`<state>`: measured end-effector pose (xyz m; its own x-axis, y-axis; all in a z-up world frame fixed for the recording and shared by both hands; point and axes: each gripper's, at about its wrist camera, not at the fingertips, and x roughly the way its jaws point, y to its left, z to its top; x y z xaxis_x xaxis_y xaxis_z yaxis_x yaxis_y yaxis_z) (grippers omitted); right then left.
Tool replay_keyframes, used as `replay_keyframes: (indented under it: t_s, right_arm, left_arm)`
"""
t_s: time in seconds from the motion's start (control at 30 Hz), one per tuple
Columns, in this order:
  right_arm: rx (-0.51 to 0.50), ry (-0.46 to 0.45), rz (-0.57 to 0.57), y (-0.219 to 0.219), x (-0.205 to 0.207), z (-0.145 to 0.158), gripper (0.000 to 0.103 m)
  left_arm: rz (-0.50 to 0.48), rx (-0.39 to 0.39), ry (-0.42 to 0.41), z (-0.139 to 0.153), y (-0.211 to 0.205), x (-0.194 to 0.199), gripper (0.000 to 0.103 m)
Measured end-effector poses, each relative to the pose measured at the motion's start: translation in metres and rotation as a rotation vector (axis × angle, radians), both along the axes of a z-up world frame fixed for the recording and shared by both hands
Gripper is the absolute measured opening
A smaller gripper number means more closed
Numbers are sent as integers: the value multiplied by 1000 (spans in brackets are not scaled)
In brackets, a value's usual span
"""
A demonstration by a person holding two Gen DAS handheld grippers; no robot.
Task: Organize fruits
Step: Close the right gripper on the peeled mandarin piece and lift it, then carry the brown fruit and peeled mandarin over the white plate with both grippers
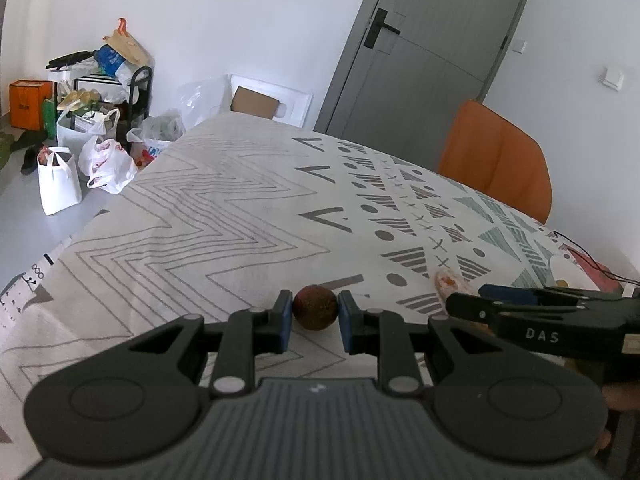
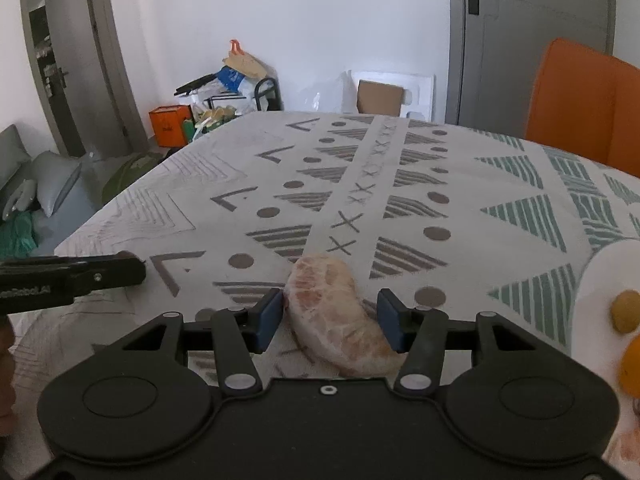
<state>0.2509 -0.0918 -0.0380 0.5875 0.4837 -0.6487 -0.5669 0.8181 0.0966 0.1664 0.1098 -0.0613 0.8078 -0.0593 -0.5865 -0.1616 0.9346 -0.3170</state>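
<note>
A small dark brown round fruit (image 1: 315,307) rests on the patterned tablecloth (image 1: 224,216), and my left gripper (image 1: 314,322) is shut on it, one blue pad against each side. A peeled pale pink citrus segment (image 2: 332,312) lies on the cloth between the fingers of my right gripper (image 2: 330,314). Its left pad touches the segment, but cloth shows between the segment and the right pad, so the jaws are open. In the left wrist view the right gripper (image 1: 466,300) comes in from the right over the same segment (image 1: 447,281). The left gripper (image 2: 138,270) reaches in from the left edge of the right wrist view.
A white plate (image 2: 600,276) at the right holds a small yellow-brown fruit (image 2: 626,312) and an orange (image 2: 630,368). An orange chair (image 1: 496,160) stands behind the table's far right side. Bags and boxes (image 1: 92,128) crowd the floor beyond the far left edge. A grey door (image 1: 432,52) is behind.
</note>
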Motion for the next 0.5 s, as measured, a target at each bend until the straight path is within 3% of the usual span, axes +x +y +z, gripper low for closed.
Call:
replay_keyframes:
  t_s: [0.2,0.5]
  right_arm:
    - [-5,12,-24,-1,-1,2,39]
    - [86,19,-57,-24,-27,15,37]
  left_arm:
    - [3,2,0,1,0,-1,23]
    - [-31,-8,-32,11,-11,-8,23]
